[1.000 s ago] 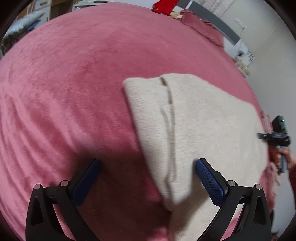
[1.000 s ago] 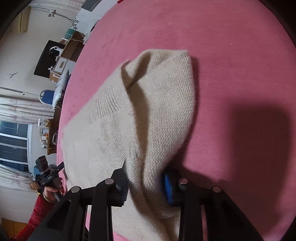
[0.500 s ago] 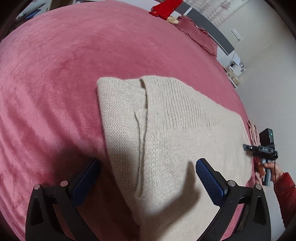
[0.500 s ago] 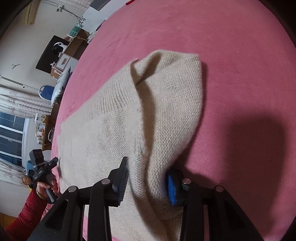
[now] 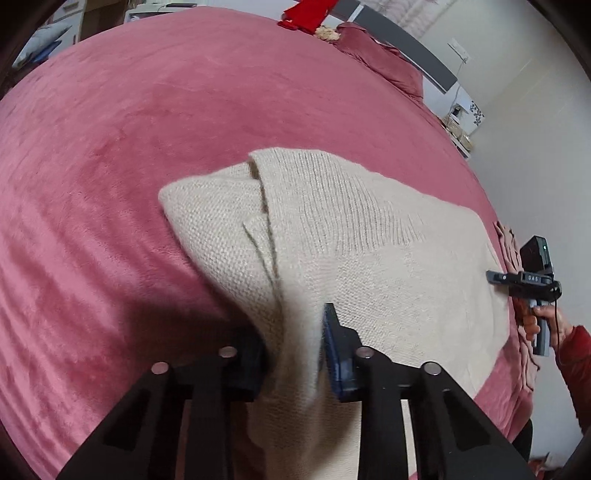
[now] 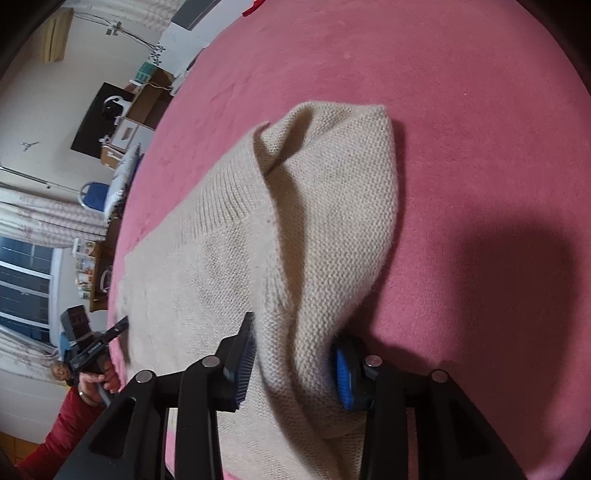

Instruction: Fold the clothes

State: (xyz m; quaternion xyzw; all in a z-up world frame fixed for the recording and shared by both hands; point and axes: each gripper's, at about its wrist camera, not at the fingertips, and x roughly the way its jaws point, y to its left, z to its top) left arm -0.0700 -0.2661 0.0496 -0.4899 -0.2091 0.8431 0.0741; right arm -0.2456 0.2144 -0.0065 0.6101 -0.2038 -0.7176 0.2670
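A cream knitted sweater (image 5: 369, 258) lies spread on a pink plush bed cover (image 5: 147, 129), its ribbed band running across the far side and one edge folded over on itself into a raised ridge. The left gripper (image 5: 295, 347) is clamped on that ridge: both blue-padded fingers (image 5: 334, 347) press into the knit from either side, with the fabric bunched between them and rising slightly off the cover. From the opposite side, the right gripper (image 6: 291, 365) has a thick fold of the same sweater (image 6: 332, 221) between its fingers; the knit fills the gap and both blue pads touch it, so it is gripping the fabric as well. Each tool is visible from the other's camera at the far edge of the garment, held in a hand (image 5: 543, 325) emerging from a red sleeve (image 5: 576, 354). A dark pink pillow (image 5: 380, 55) sits at the head of the bed beside a red item (image 5: 306, 14). Curtains (image 6: 44, 218) and a dark window (image 6: 26, 280) occupy the wall beyond the bed.
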